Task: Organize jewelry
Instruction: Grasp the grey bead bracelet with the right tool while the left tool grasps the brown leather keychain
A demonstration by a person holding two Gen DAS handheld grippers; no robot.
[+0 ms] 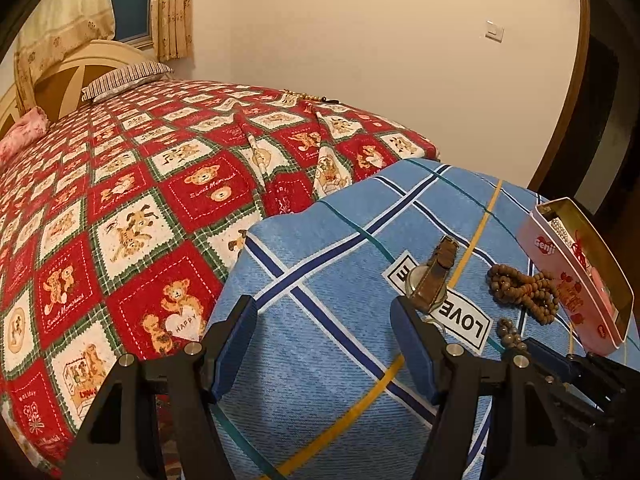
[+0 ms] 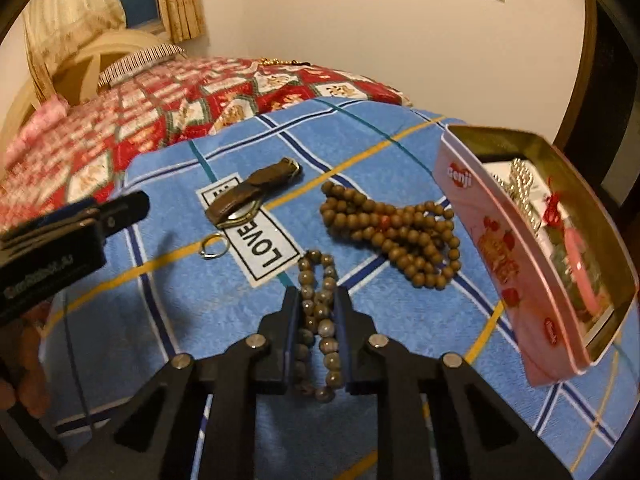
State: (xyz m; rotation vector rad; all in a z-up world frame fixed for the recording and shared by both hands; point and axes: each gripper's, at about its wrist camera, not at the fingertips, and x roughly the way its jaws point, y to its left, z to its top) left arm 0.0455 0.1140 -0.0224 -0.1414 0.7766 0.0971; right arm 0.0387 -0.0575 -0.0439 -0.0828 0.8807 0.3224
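the right gripper (image 2: 316, 300) has its fingers clenched on the grey bead bracelet (image 2: 318, 320), long axis along them; the pink tin (image 2: 496, 248) lies right. the left gripper (image 1: 324, 312) is released, empty.

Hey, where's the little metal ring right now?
In the right wrist view the metal ring lies left of centre on the blue cloth, just below the brown-strapped watch, beside the LOVE label.

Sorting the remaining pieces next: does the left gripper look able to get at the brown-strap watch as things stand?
Probably yes. The left gripper is open and empty, and the watch lies uncovered on the blue cloth just beyond its right finger. Nothing sits between them.
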